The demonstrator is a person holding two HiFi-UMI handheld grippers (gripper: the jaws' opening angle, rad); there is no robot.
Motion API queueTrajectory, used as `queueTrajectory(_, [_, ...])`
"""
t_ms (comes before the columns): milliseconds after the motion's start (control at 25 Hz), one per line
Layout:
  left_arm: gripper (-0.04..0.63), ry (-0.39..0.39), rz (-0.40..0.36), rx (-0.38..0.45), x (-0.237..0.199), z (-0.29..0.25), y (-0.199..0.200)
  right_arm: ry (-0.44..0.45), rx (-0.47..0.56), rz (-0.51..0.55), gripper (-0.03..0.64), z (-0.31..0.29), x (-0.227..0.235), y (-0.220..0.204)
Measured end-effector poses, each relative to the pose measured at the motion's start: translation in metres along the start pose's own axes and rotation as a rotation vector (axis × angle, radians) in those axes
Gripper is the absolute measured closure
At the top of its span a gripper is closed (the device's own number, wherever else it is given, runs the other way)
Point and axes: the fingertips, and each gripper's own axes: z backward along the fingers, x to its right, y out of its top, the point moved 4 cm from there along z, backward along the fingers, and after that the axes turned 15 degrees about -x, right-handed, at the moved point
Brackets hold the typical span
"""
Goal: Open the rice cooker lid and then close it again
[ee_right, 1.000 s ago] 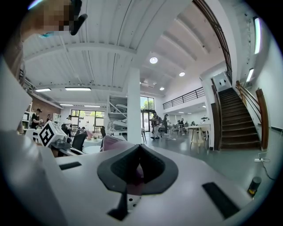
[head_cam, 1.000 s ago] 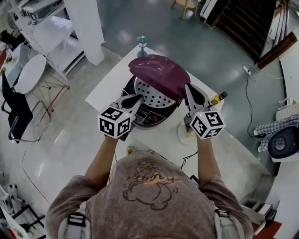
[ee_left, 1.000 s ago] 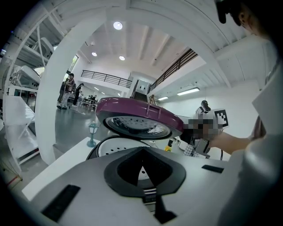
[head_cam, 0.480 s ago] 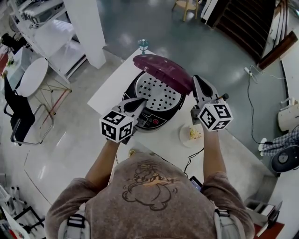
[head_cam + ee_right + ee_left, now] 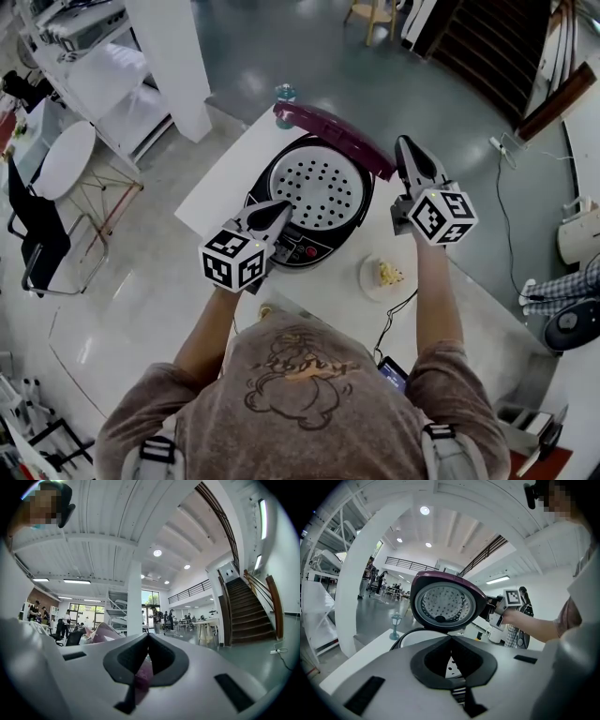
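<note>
Head view: the cooker mid-frame, everything else ringed around it.

The rice cooker [image 5: 319, 202] sits on the table [image 5: 225, 176], with its lid [image 5: 337, 134] raised along the pot's upper edge. My left gripper [image 5: 281, 208] is over the cooker's lower left. My right gripper [image 5: 405, 143] is just beside the lid's right end. A plate [image 5: 384, 275] lies to the cooker's lower right, and a small lamp ornament [image 5: 285, 94] stands at the table's top corner.

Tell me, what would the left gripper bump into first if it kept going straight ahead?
Probably the raised lid. The left gripper hangs shut at the front edge of the cooker, aimed across its opening at the lid's underside. Depth is hard to judge, so it might graze the holed tray first.
</note>
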Motion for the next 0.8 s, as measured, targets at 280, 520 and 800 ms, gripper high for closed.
queueTrajectory(280, [0.574, -0.007, -0.009, 0.006, 0.002, -0.007, 0.004, -0.022, 0.011, 0.03, 0.614, -0.012, 0.025, 0.019])
queueTrajectory(520, [0.574, -0.004, -0.009, 0.001, 0.0, -0.012, 0.007, -0.068, 0.017, 0.023, 0.614, -0.021, 0.054, 0.027])
queueTrajectory(800, [0.575, 0.002, -0.009, -0.011, -0.002, -0.016, 0.008, -0.092, 0.0, 0.008, 0.614, -0.032, 0.082, 0.029])
